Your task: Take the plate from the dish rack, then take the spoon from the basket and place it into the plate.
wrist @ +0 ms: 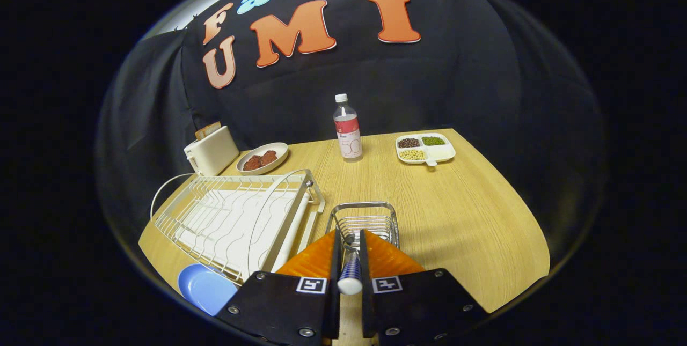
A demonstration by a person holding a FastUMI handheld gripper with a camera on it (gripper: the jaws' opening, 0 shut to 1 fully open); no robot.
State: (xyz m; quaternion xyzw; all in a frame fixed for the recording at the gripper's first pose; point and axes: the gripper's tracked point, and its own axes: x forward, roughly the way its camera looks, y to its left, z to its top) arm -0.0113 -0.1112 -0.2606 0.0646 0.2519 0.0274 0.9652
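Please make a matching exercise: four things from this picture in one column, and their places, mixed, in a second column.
Things:
1. spoon
2. blue plate
3. bottle
4. toaster

Places:
A. at the table's far corner, beside the dish of brown food
B. on the table beside the dish rack
C. upright, beyond the basket
D. between the gripper's jaws

Pairs: 1-D, 2-B, 3-C, 4-A

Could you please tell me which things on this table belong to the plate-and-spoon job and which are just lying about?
Job: gripper, shut on the spoon; basket just ahead of the fingers; rack; blue plate beside the rack.

Lying about: toaster, dish of brown food, bottle, tray of beans.
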